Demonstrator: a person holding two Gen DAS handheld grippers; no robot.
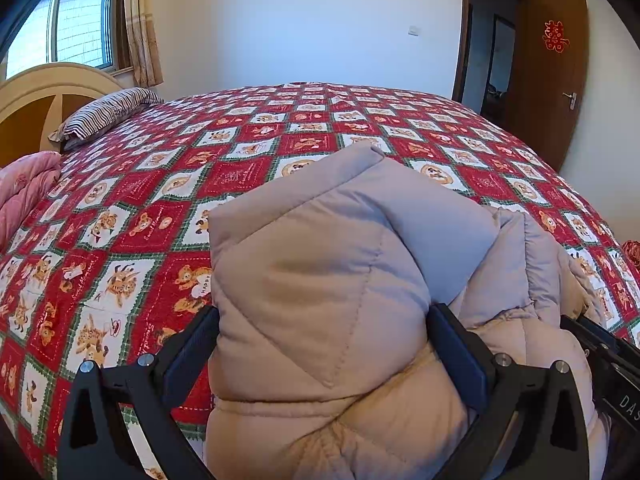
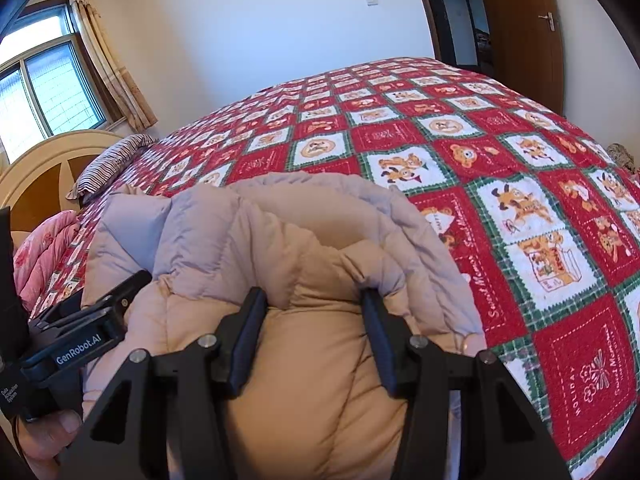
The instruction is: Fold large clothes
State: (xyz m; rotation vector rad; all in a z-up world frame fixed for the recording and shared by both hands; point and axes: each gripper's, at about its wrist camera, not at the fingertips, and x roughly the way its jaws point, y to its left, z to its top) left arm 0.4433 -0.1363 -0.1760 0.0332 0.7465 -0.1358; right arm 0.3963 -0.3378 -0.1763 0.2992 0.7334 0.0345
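Note:
A puffy beige and pale lilac quilted down jacket (image 1: 332,280) lies bunched on the bed near its front edge. My left gripper (image 1: 324,320) is shut on a thick fold of the jacket, its black fingers (image 1: 192,344) pressing both sides. My right gripper (image 2: 316,308) is shut on another thick fold of the same jacket (image 2: 304,264), just to the right of the left one. The left gripper's body shows in the right wrist view (image 2: 76,344), held by a hand. The right gripper's body shows at the right edge of the left wrist view (image 1: 608,360).
The bed is covered by a red, white and green checked quilt with bear prints (image 1: 240,168). A striped pillow (image 1: 104,116) and a pink folded blanket (image 1: 24,188) lie at the headboard (image 1: 32,100) on the left. A window and a brown door (image 1: 556,80) are behind.

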